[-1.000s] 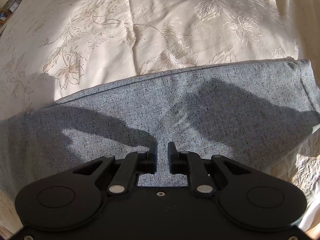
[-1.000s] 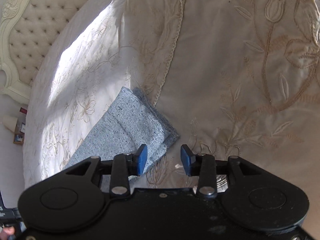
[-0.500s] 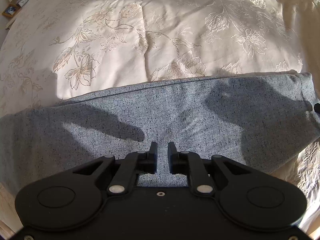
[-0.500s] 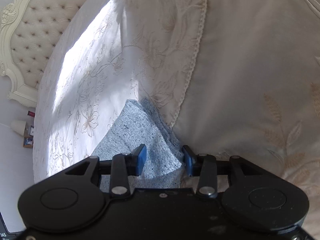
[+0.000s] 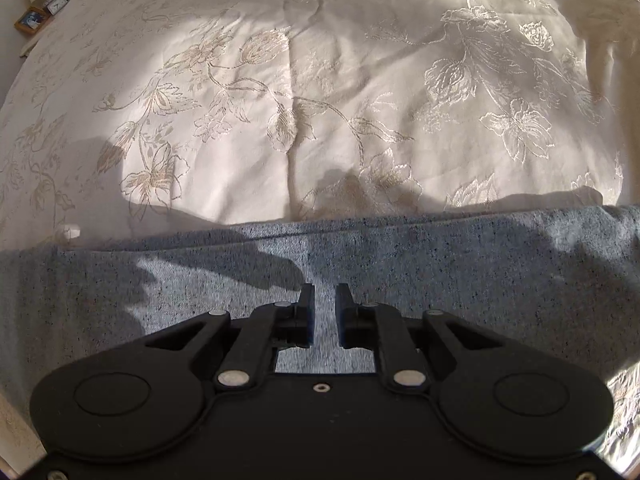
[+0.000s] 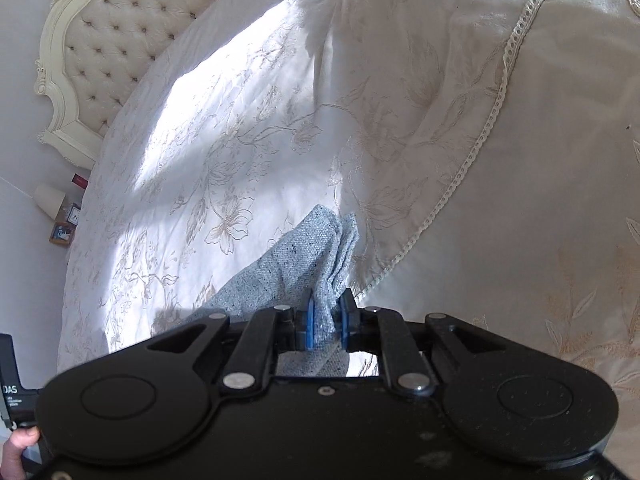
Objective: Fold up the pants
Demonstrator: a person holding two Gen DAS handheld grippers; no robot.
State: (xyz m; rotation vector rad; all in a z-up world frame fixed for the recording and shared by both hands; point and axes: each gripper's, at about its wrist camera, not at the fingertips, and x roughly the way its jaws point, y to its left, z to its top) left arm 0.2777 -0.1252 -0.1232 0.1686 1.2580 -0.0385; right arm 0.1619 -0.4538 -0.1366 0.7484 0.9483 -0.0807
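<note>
Grey speckled pants [image 5: 440, 280] lie in a long band across the cream flowered bedspread [image 5: 320, 100]. My left gripper [image 5: 325, 292] points down at the middle of that band. Its jaws stand close together with the tips on the cloth, and fabric shows in the narrow gap. Whether they pinch it I cannot tell. In the right wrist view one end of the pants [image 6: 304, 248] rises bunched off the bed. My right gripper [image 6: 326, 300] is closing on it, and the blue pads [image 6: 310, 320] press the cloth from both sides.
A large cream pillow with a lace seam [image 6: 520, 160] lies just right of the held end. A tufted headboard [image 6: 120, 20] stands at the far left. A lamp [image 6: 50, 200] and picture frames [image 5: 36, 20] sit beside the bed. A person's thumb [image 6: 18, 444] shows at the lower left.
The right jaws, open around the pants' end before, have closed on it and the end now stands bunched up. In the left view the pants' far edge has come nearer to the fingers.
</note>
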